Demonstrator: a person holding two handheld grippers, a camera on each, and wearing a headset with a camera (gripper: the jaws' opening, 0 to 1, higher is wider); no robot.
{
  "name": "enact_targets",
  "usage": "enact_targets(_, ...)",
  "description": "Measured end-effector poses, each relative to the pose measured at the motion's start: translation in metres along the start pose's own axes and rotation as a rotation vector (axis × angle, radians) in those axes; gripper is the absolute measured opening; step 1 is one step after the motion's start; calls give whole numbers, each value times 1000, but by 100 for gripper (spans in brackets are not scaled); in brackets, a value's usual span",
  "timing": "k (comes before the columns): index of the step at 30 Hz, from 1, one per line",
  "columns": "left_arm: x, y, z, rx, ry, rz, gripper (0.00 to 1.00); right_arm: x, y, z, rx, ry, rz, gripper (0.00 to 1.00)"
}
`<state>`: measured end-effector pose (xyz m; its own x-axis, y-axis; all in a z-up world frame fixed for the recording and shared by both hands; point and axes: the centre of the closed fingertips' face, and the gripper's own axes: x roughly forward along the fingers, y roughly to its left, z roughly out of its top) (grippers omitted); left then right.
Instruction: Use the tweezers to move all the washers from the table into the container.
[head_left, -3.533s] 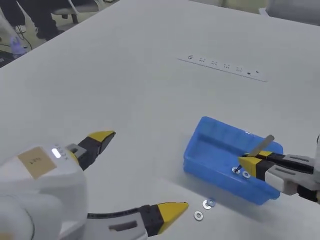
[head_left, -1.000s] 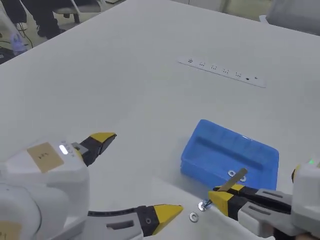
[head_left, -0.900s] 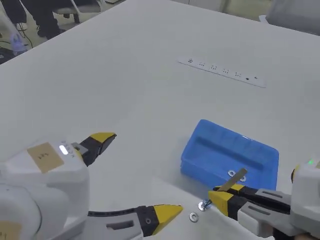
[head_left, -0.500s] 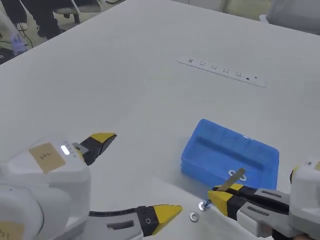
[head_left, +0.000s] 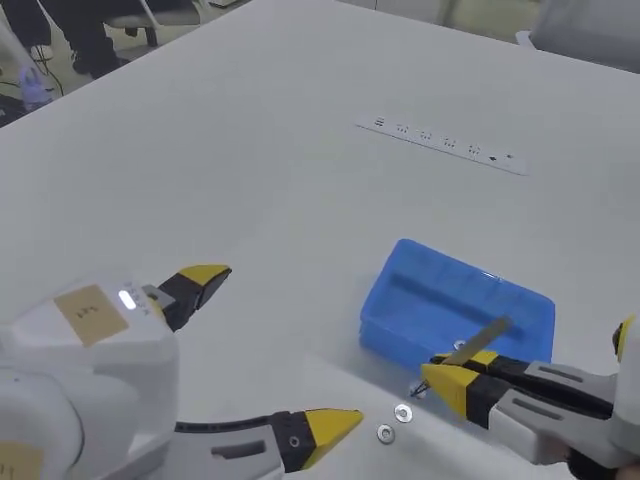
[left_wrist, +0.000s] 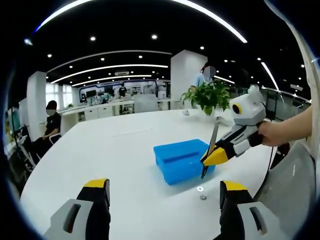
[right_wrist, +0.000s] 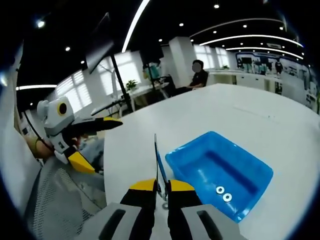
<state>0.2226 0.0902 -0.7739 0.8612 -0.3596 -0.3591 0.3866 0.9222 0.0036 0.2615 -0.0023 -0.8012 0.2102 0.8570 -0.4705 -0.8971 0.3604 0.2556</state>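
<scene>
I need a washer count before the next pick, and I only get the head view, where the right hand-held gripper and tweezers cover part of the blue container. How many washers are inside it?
Observer: Two. The right gripper view looks down into the container and shows two washers lying side by side on its floor, close to one wall.
Operator: Are the tweezers touching the table right now?
Observer: It seems not. In the left gripper view, which sees them from the side, their tips end in front of the container's wall, above the two loose washers.
</scene>
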Motion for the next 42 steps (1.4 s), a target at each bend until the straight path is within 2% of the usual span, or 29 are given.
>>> enact_targets(9, -1, 1, 1, 2, -7, 1, 93, -9, -2, 23, 21, -51, -13, 4)
enact_targets(13, -1, 1, 2, -6, -10, 1, 93, -13, -8, 32, 33, -78, -27, 4)
enact_targets(23, -1, 0, 2, -2, -11, -2, 93, -15, -31, 46, 43, -101, -73, 4)
enact_targets(34, 0, -1, 2, 0, -8, -6, 93, -6, -53, 48, 47, -81, -104, 4)
enact_targets(42, 0, -3, 2, 4, -9, -13, 93, -1, -58, 43, 38, -58, -108, 4)
